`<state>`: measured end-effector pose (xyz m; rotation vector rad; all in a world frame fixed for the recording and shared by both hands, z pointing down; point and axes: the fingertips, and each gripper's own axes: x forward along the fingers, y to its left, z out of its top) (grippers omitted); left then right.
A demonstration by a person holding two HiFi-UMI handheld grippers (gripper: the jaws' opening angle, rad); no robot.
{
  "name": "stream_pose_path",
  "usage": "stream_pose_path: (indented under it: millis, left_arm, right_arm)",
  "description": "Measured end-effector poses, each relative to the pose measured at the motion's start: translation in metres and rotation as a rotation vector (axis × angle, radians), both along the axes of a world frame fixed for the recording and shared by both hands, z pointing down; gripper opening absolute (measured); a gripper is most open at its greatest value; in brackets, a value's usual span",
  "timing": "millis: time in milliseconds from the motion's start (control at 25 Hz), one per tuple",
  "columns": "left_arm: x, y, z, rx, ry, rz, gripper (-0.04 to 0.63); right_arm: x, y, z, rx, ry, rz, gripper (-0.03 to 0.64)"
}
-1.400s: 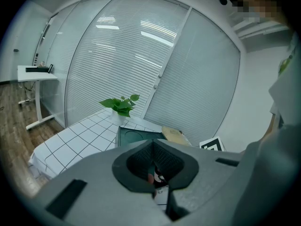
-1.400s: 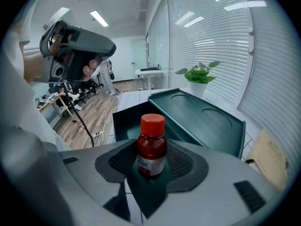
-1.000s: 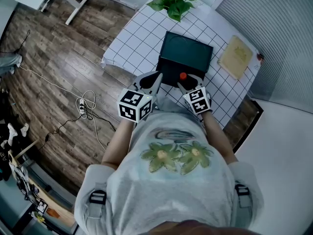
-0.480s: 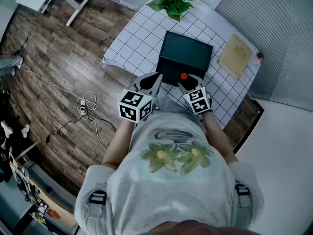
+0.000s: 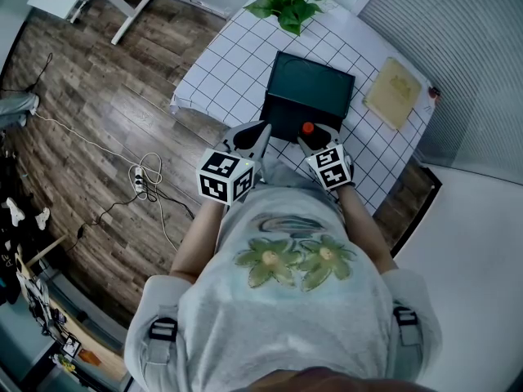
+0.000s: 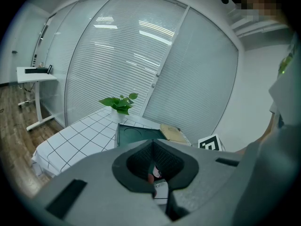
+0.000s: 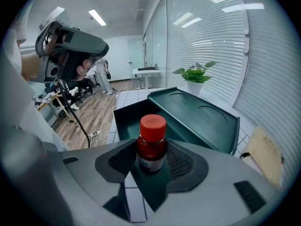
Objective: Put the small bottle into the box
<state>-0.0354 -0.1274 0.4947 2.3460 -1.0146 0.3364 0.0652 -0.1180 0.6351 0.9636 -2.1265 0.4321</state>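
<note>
A small brown bottle [image 7: 151, 144] with a red cap [image 5: 307, 127] stands upright between the pads of my right gripper [image 7: 151, 150], which is shut on it. It hangs over the near edge of a dark green box [image 5: 283, 121], whose lid [image 5: 314, 86] is open and leaning back. In the right gripper view the box's hollow [image 7: 130, 118] lies just behind the bottle. My left gripper [image 5: 260, 131] hovers at the box's near left corner. Its jaws meet at the tips with nothing held [image 6: 153, 145].
The box sits on a table with a white grid-patterned cloth [image 5: 222, 65]. A potted green plant [image 5: 292, 3] stands at the far edge, and a tan flat board [image 5: 394, 95] lies to the right. Wood floor with a power strip and cables [image 5: 140, 178] is on the left.
</note>
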Motion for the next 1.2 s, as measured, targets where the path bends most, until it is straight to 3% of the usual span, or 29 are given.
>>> stream_pose_path:
  millis: [1200]
  left_arm:
    - [0.004, 0.015, 0.002, 0.007, -0.001, 0.008, 0.006]
  right_arm:
    - [0.009, 0.006, 0.003, -0.008, 0.017, -0.004, 0.199]
